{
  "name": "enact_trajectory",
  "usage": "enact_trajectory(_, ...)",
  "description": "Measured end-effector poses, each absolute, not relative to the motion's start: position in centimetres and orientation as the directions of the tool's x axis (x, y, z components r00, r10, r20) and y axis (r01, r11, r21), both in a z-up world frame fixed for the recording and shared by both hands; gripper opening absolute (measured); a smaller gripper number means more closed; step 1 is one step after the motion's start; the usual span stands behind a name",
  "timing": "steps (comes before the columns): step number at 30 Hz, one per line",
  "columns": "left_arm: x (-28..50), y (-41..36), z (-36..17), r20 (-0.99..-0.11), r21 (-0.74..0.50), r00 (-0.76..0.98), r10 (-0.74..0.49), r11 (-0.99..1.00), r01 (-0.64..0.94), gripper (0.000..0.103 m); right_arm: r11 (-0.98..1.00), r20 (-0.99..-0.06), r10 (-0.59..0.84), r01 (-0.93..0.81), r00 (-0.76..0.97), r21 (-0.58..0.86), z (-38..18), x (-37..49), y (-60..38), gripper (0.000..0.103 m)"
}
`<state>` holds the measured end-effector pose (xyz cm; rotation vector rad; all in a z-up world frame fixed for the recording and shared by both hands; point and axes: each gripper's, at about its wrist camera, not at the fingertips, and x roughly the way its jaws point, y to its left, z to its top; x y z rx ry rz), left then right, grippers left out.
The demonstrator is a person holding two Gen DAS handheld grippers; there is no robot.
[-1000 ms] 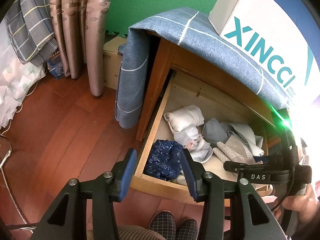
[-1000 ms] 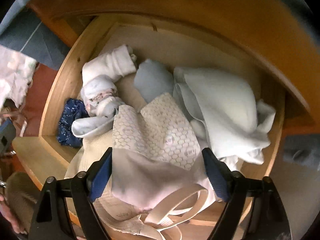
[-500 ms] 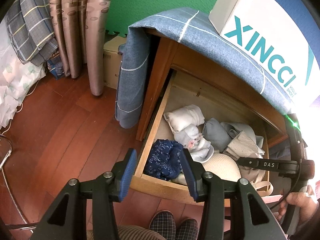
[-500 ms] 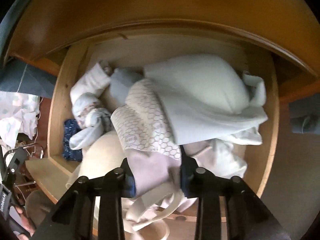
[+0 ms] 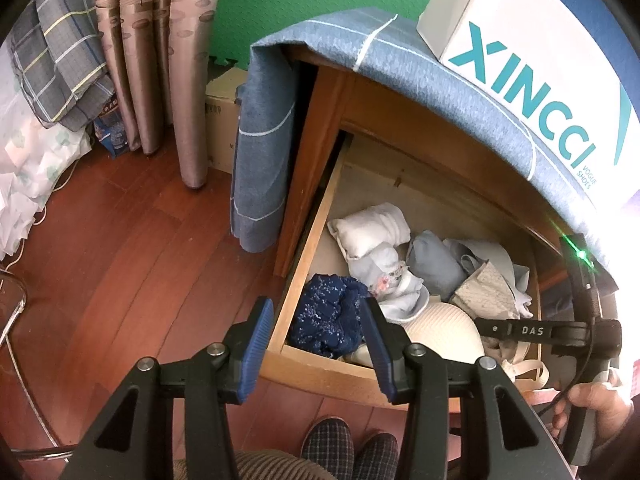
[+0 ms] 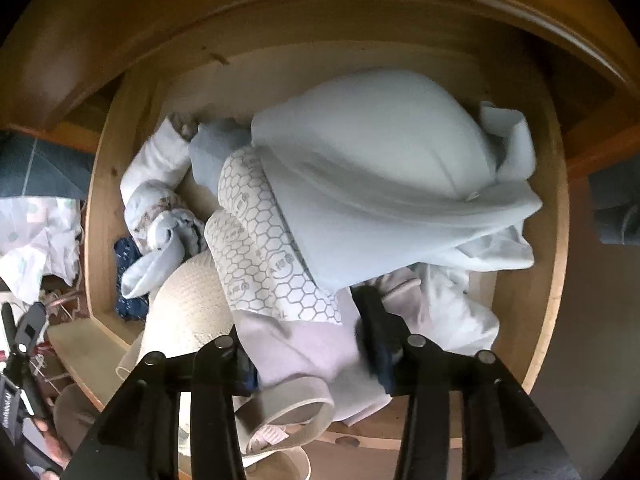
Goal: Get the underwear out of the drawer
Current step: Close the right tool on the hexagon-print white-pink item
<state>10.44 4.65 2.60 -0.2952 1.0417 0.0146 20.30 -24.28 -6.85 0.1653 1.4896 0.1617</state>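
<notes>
right claw (image 6: 312, 344) reopening around pale underwear (image 6: 304, 344), one open drawer (image 5: 320, 376), left claw (image 5: 316, 344) released, empty

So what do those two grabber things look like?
Both are black plastic. The left gripper has two fingers with ribbed blue pads. The right gripper has white letters, DAS, on its side, a green light above, and a thin black cable by its handle.

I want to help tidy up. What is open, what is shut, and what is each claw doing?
Drawer: pulled open, full of clothes.
Left claw: open, empty, above the drawer's front corner.
Right claw: opening, pale garment between its jaws.
Shoebox: closed, on the blue cloth.
</notes>
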Motion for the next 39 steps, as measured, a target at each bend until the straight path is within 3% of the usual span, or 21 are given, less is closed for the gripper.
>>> enact_trajectory(2,10.5,4.4,2.6,-0.857,-0.224,0.5,-0.122,0.963,-0.15,0.046,0.981,-0.978,0.194,-0.028,0.075,0.193,-6.9,20.2,-23.8,0.04)
enact_trajectory(4,10.6,4.1,2.4,-0.865,-0.22,0.486,-0.127,0.966,-0.139,0.046,0.985,-0.981,0.172,-0.047,0.089,0.169,-6.7,19.9,-23.6,0.027)
enact_trajectory(7,10.7,3.8,2.1,-0.875,-0.227,0.46,-0.149,0.966,-0.119,0.046,0.986,-0.978,0.164,-0.03,0.127,0.161,-5.9,19.2,-24.3,0.022)
enact_trajectory(22,12.3,0.4,2.8,-0.892,-0.26,0.384,-0.239,0.966,-0.003,0.046,0.957,-0.938,0.227,0.121,0.26,0.265,-2.1,14.9,-31.4,0.02)
enact_trajectory(29,14.6,-4.0,3.0,-0.917,-0.283,0.269,-0.296,0.955,0.085,0.047,0.953,-0.922,0.242,0.105,0.302,0.285,-1.5,13.9,-31.6,0.019)
enact_trajectory(34,16.4,-6.0,1.4,-0.921,-0.363,0.137,-0.365,0.931,0.039,0.047,0.956,-0.92,0.234,0.098,0.313,0.276,-1.3,13.8,-32.1,0.019)
enact_trajectory(39,17.8,-7.3,-0.8,-0.928,-0.372,0.008,-0.372,0.928,-0.035,0.065,0.945,-0.917,0.263,0.11,0.3,0.308,-1.8,13.8,-32.5,0.02)
